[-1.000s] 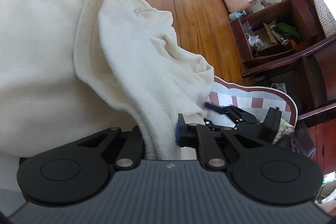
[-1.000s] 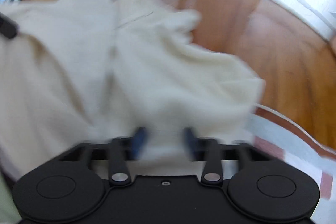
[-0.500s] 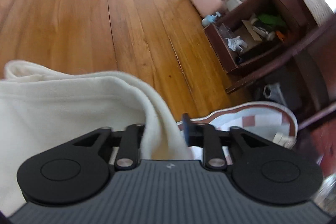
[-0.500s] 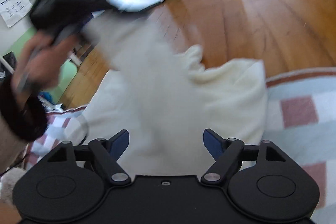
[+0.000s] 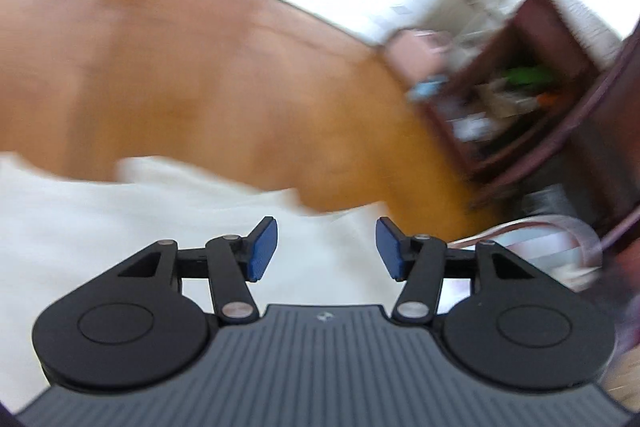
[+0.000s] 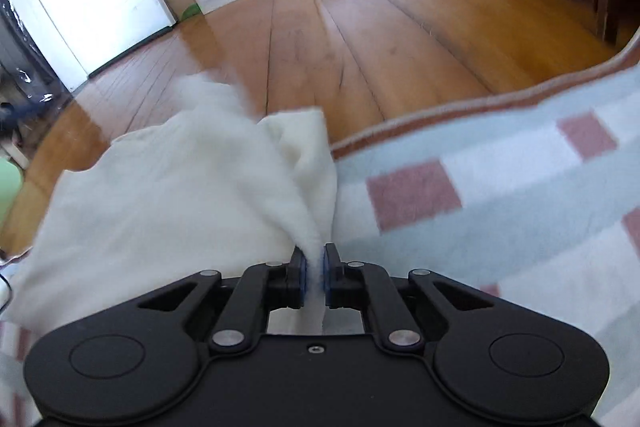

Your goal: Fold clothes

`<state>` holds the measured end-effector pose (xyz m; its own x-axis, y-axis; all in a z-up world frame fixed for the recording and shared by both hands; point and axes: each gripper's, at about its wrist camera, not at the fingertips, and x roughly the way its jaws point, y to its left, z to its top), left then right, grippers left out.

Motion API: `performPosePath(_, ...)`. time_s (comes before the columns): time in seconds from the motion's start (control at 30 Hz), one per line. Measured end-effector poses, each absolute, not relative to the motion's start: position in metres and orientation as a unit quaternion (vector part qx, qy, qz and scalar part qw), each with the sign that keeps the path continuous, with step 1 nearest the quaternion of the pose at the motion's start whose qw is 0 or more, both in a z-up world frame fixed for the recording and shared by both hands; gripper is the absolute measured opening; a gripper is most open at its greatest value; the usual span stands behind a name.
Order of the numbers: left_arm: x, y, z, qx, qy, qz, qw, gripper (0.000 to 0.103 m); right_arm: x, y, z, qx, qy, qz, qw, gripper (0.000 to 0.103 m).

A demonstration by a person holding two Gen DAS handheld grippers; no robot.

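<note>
Half the cream garment (image 6: 180, 195) behind right tongs (image 6: 314, 269).

A glossy orange-brown wooden plank floor (image 6: 400, 39) stretches ahead of me. On it lies a pale blue-and-white checked blanket with dusty-pink squares and a brown trimmed edge (image 6: 500, 187), and a cream fleece garment (image 6: 180, 187) rests partly on that blanket, partly on the floor.

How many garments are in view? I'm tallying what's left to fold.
1: a cream fleece garment lying partly on the checked blanket, pinched by the right hand-held gripper; the left hand-held gripper is open. Others may be out of frame.
</note>
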<state>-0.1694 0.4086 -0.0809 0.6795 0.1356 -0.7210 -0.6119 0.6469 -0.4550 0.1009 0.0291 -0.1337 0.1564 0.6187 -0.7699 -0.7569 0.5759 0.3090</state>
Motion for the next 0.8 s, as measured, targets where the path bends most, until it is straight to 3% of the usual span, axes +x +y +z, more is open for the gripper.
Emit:
performPosePath(0.07,-0.198,0.414,-0.089,-0.331,0.353,0.265,0.834,0.054,0.089,0.040,-0.134,-0.147,0.465,0.455,0.745,0.010)
performPosePath(0.17,-0.246,0.420,-0.118,-0.321,0.401,0.329,0.793,0.054,0.088,0.044,-0.122,-0.122,0.470,0.467,0.739,0.021)
performPosePath(0.2,-0.260,0.420,-0.126,-0.316,0.412,0.348,0.780,0.054,0.088,0.045,-0.118,-0.113,0.472,0.471,0.736,0.040)
performPosePath(0.27,-0.287,0.419,-0.142,-0.305,0.435,0.385,0.755,0.054,0.092,0.048,-0.117,-0.082,0.478,0.468,0.739,0.063)
performPosePath(0.37,-0.299,0.420,-0.154,-0.292,0.461,0.404,0.734,0.053,0.097,0.064,-0.128,-0.075,0.473,0.435,0.763,0.060)
performPosePath(0.4,-0.303,0.421,-0.157,-0.295,0.461,0.401,0.734,0.053,0.101,0.068,-0.128,-0.069,0.476,0.424,0.767,0.021)
performPosePath(0.43,-0.306,0.421,-0.158,-0.294,0.461,0.399,0.736,0.054,0.104,0.072,-0.127,-0.063,0.479,0.414,0.772,0.009)
performPosePath(0.47,-0.310,0.420,-0.160,-0.293,0.462,0.398,0.737,0.055,0.105,0.073,-0.125,-0.061,0.479,0.404,0.777,0.007)
performPosePath(0.73,-0.327,0.404,-0.160,-0.262,0.472,0.428,0.725,0.057,0.075,0.073,-0.123,-0.178,0.425,0.351,0.815,0.007)
performPosePath(0.77,-0.330,0.402,-0.160,-0.257,0.473,0.432,0.723,0.057,0.075,0.074,-0.124,-0.185,0.421,0.335,0.822,0.020)
performPosePath(0.8,-0.333,0.400,-0.159,-0.248,0.477,0.440,0.719,0.057,0.077,0.075,-0.124,-0.206,0.409,0.310,0.833,0.042)
